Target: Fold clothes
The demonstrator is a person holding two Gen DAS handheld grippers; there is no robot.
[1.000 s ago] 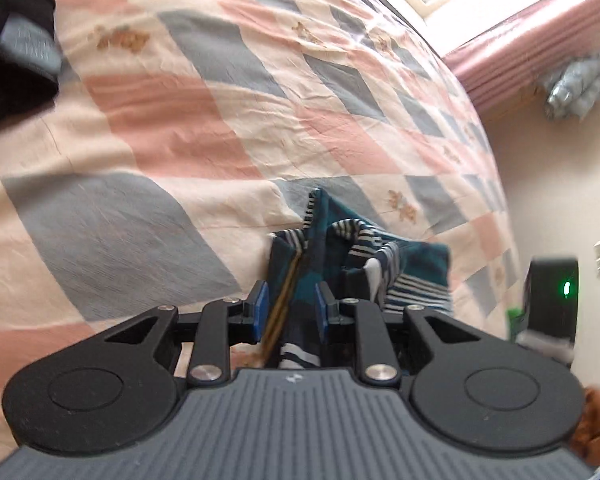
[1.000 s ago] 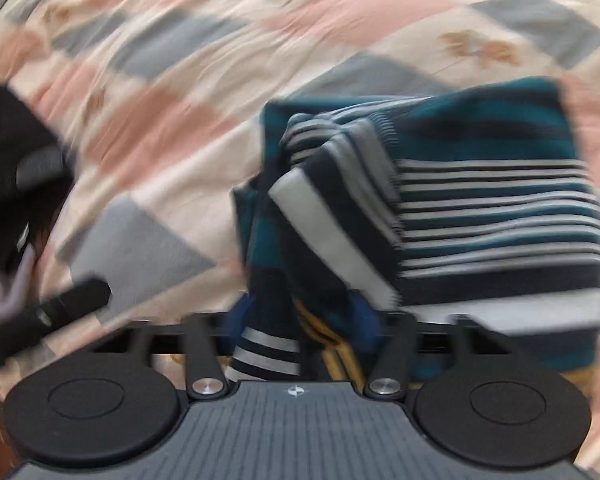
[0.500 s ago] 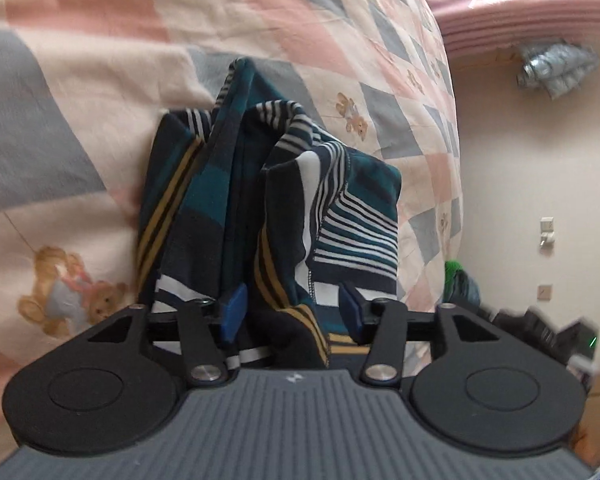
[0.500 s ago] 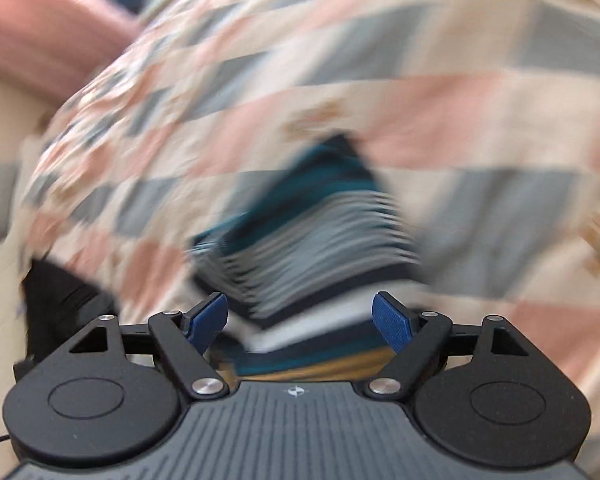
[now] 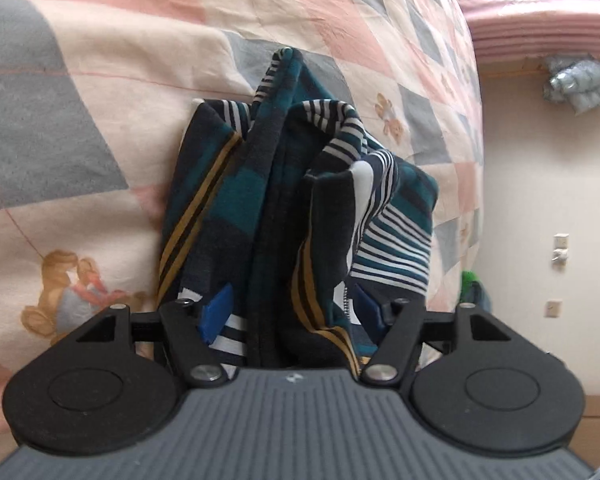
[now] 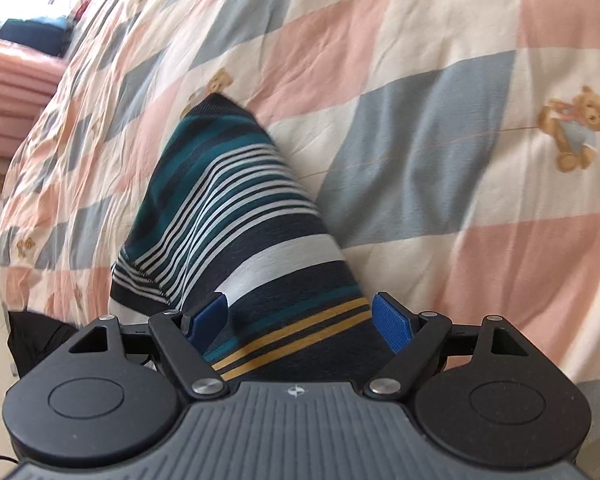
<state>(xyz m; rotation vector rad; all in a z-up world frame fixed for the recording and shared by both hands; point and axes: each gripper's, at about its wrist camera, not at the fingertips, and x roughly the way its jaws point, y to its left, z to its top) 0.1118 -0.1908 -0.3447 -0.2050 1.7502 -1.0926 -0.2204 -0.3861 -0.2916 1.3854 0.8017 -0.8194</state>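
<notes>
Left tool point(image 5: 289, 314) has just been opening — jaws apart, bunched striped shirt point(image 5: 295, 208) between them, probably no longer pinched. Right tool point(image 6: 300, 320) gapes wide over the shirt's flat folded end point(image 6: 235, 216) on the checked bedspread point(image 6: 440, 80) — gripping nothing.

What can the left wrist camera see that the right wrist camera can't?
Only the left wrist view shows the cream wall with its small switch plates, and the garment's bunched, upright folds.

Only the right wrist view shows a black cloth at the bed's edge and a flat, smooth striped panel.

Both show the teal, navy and white striped garment lying on the pink, grey and cream checked teddy-bear bedsheet, between open blue-padded jaws.
</notes>
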